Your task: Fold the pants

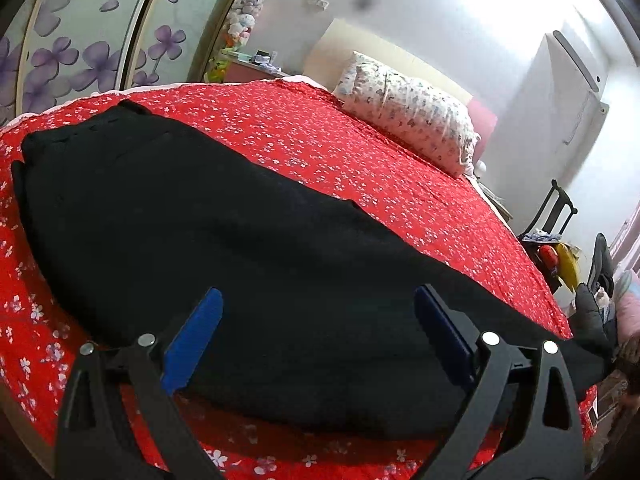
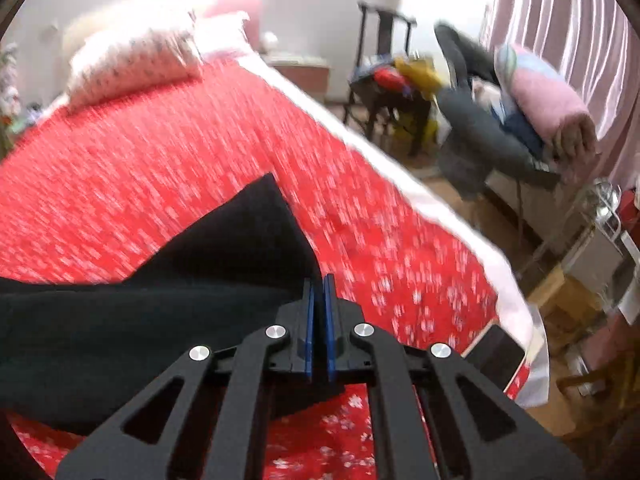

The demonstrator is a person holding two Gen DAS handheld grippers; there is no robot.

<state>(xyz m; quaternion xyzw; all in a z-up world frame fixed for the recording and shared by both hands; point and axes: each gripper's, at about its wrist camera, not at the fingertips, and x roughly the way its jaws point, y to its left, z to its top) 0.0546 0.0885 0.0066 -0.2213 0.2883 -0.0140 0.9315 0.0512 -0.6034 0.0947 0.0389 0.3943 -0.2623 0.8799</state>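
Pants (image 2: 224,240) pinched in right gripper (image 2: 319,284) on bedspread (image 2: 140,168).

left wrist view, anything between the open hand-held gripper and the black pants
Nothing visible. The left hand-held gripper is open directly over the black pants, which lie flat on the red bedspread. The pillow sits apart near the headboard. The right hand-held gripper is shut on the pants' far end.

Floral pillow (image 1: 408,116) rests on red bedspread (image 1: 320,140).
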